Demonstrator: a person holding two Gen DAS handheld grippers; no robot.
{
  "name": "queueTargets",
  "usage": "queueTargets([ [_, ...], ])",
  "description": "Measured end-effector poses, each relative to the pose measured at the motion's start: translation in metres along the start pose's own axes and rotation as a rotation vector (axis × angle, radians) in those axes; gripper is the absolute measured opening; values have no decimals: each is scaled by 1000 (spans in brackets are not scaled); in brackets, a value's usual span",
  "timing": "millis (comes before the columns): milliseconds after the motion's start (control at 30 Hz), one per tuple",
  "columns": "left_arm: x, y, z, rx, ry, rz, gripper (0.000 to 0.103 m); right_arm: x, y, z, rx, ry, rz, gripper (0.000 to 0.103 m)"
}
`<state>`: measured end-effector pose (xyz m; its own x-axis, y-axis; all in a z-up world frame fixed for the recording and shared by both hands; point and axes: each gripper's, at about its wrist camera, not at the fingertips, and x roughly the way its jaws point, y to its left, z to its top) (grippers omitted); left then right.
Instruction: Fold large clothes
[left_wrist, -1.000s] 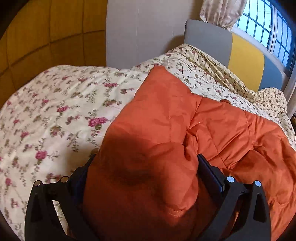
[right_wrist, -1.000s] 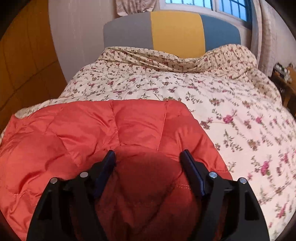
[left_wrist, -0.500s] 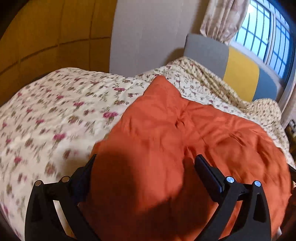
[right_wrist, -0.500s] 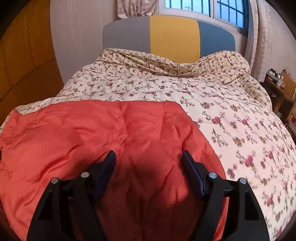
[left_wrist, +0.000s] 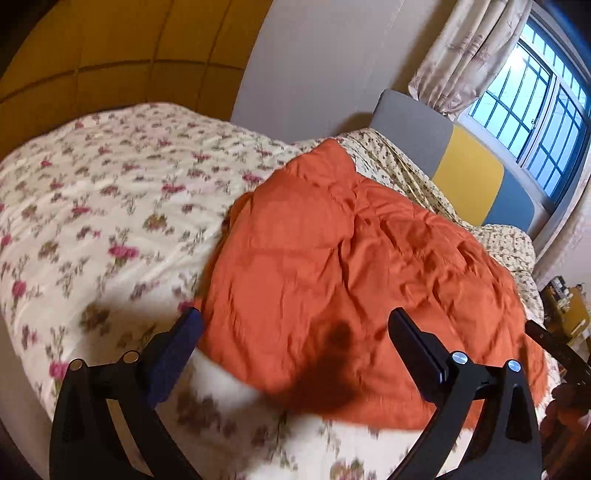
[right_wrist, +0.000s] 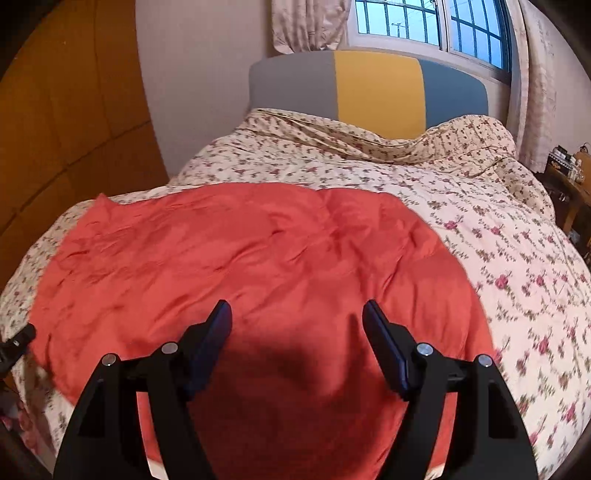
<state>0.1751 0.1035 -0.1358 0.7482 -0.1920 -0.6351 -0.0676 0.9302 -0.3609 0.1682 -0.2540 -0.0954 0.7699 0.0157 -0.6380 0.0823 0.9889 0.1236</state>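
Observation:
A large orange quilted jacket (left_wrist: 351, 258) (right_wrist: 258, 258) lies spread flat on the floral bedspread (left_wrist: 110, 206) (right_wrist: 517, 266). My left gripper (left_wrist: 293, 328) hovers open above the jacket's near left edge, with nothing between its fingers. Over the jacket's near right part, my right gripper (right_wrist: 297, 314) is open too, and its shadow falls on the cloth below. The tip of the right gripper (left_wrist: 554, 343) and a hand (left_wrist: 565, 410) show at the right edge of the left wrist view. The left gripper's tip (right_wrist: 18, 339) shows at the left edge of the right wrist view.
A grey, yellow and blue headboard (right_wrist: 376, 85) stands at the far end of the bed, under a barred window (right_wrist: 424, 18) with curtains. Wooden wall panels (right_wrist: 74, 110) run along the left side. A bedside table (right_wrist: 569, 177) with small items stands at the right.
Both grippers have drawn back and up from the jacket. The bunched cloth that bulged between each pair of jaws now lies flat on the bed.

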Motion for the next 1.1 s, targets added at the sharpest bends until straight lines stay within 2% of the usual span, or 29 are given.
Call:
queueTargets([
  [67,-5,6,-6,-36,15,-31,100,-7,8,-9,6,-1,22,73],
  [133,-8,10,-13,-76,33,-63,100,-15,15,-18,7,-3,42,66],
  [300,-9,10,-26,-96,67,-105,99,-25,30,-43,14,18,104,32],
  [400,-7,10,-25,-119,72,-128,89,-31,38,-53,4,14,146,22],
  [533,0,14,-25,-169,88,-152,82,-35,48,-57,-20,10,188,17],
  [633,3,15,-27,-201,88,-184,81,-33,57,-58,-35,19,217,16],
  [767,7,8,-29,-187,89,-224,81,-29,69,-63,-70,26,243,14],
  [833,10,6,-30,-184,88,-229,81,-24,76,-65,-93,33,232,14],
  [933,14,6,-28,-192,76,-237,81,-2,81,-75,-141,83,146,12],
  [1100,20,3,-27,-208,50,-232,81,15,83,-88,-160,94,135,12],
])
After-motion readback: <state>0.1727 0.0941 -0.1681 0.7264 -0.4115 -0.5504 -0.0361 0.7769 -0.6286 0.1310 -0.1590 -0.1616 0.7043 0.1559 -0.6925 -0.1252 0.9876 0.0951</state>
